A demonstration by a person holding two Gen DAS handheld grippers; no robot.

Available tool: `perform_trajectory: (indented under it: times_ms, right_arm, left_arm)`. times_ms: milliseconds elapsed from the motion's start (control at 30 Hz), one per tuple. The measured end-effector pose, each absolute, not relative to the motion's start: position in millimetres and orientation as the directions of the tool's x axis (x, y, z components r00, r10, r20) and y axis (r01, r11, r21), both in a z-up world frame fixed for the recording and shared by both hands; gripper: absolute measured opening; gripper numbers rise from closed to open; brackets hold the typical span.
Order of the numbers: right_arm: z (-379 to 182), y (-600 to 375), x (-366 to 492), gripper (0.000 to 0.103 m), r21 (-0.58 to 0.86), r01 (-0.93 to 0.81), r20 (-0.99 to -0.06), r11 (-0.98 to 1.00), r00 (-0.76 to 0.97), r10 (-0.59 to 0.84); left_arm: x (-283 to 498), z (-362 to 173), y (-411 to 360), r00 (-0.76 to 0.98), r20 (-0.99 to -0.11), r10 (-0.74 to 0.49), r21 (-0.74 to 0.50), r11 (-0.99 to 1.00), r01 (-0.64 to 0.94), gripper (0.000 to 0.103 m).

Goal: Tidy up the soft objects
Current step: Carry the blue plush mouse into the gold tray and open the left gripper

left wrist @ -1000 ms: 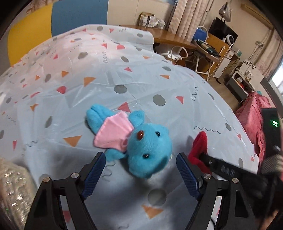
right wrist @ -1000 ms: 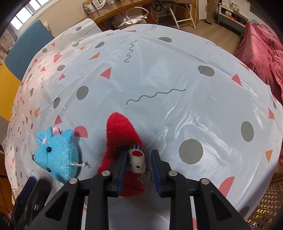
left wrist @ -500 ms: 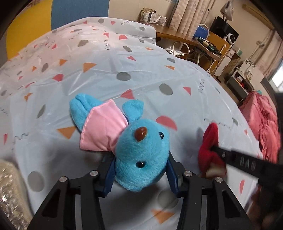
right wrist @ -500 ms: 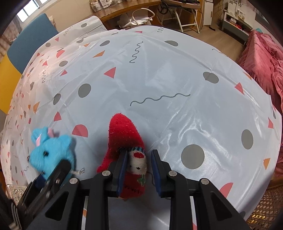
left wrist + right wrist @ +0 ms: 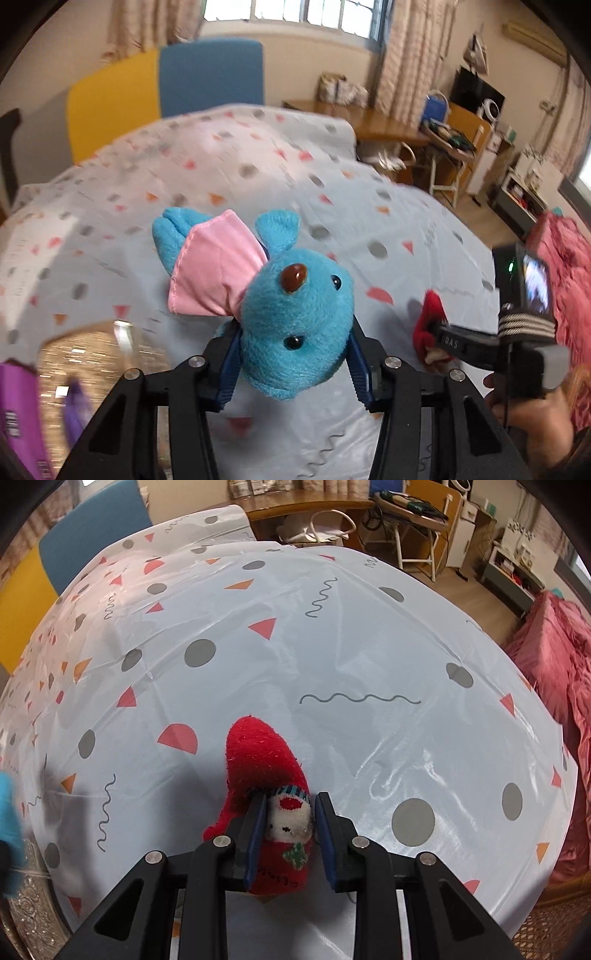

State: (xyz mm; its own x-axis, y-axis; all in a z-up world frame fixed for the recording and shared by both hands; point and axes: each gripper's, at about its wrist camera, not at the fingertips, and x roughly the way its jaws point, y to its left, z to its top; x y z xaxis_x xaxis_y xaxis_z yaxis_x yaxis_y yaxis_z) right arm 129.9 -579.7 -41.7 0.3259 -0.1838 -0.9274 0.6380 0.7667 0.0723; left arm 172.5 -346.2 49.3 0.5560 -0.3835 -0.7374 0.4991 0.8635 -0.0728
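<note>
A second ago the blue plush mouse (image 5: 295,325) lay on the tablecloth (image 5: 351,657) between open jaws; now the left claw (image 5: 293,365) has clamped its head and lifted it, ready for sorting. The right claw (image 5: 290,834) stays narrowed on the red Santa sock (image 5: 269,775), resting on the cloth.

A table under a glossy pale-blue plastic tablecloth (image 5: 369,635) printed with grey dots, red and orange triangles and dark squiggles carries a red plush sock with a snowman face (image 5: 264,771) near its front edge — and an ornate glittery silver tray (image 5: 99,354) at its front-left corner.
</note>
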Motion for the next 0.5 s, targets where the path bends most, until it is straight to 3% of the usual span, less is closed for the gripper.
perform_trajectory:
  times_ms: [500]
  right_arm:
    - [-40.7,-565.1,131.1,0.026,-0.011,0.588,-0.913,0.809,0.325,-0.248]
  left_arm:
    - [153.8,115.6,-224.8,0.752,-0.61,-0.251,-0.008,0.95,0.312,0.052]
